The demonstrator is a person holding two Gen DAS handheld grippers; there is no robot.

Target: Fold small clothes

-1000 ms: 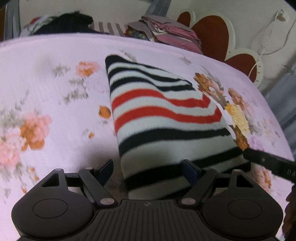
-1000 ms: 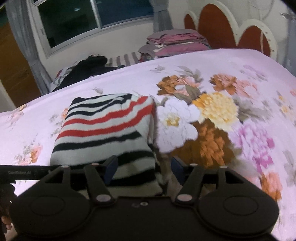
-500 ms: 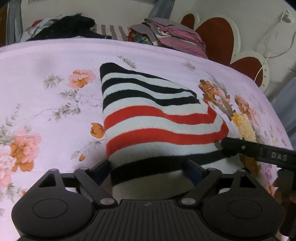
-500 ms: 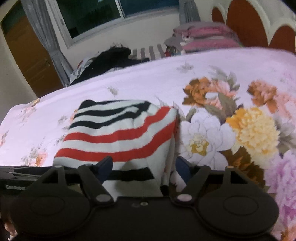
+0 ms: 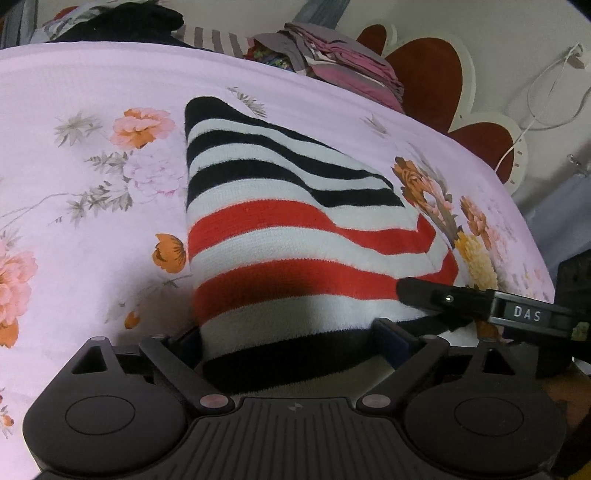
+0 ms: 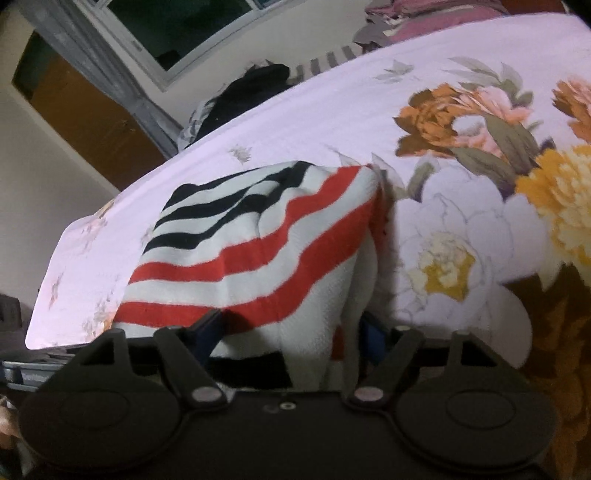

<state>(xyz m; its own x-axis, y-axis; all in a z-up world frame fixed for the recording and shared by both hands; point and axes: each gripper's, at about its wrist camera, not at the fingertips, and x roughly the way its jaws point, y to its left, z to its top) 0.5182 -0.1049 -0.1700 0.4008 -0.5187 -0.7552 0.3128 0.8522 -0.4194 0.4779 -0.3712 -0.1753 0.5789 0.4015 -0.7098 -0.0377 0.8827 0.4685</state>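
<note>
A folded knit garment point(image 5: 280, 236) with black, white and red stripes lies on the pink floral bedsheet point(image 5: 92, 122). My left gripper point(image 5: 291, 339) is open, its fingers spread wide on either side of the garment's near edge. My right gripper point(image 6: 291, 332) is also open, its fingers either side of the garment's point(image 6: 251, 251) near right corner, and the cloth bunches up between them. The right gripper also shows in the left wrist view point(image 5: 480, 302) as a black bar at the garment's right edge.
A stack of folded clothes point(image 5: 332, 62) and a dark heap of clothing point(image 5: 122, 22) sit at the far side of the bed. A red and cream headboard point(image 5: 436, 77) stands at the right. A window point(image 6: 192, 26) and wooden door point(image 6: 88, 110) are beyond the bed.
Both grippers have moved forward over the garment's near edge, so the cloth now lies between their open fingers. The right gripper has tilted and the garment's near part has bunched up.
</note>
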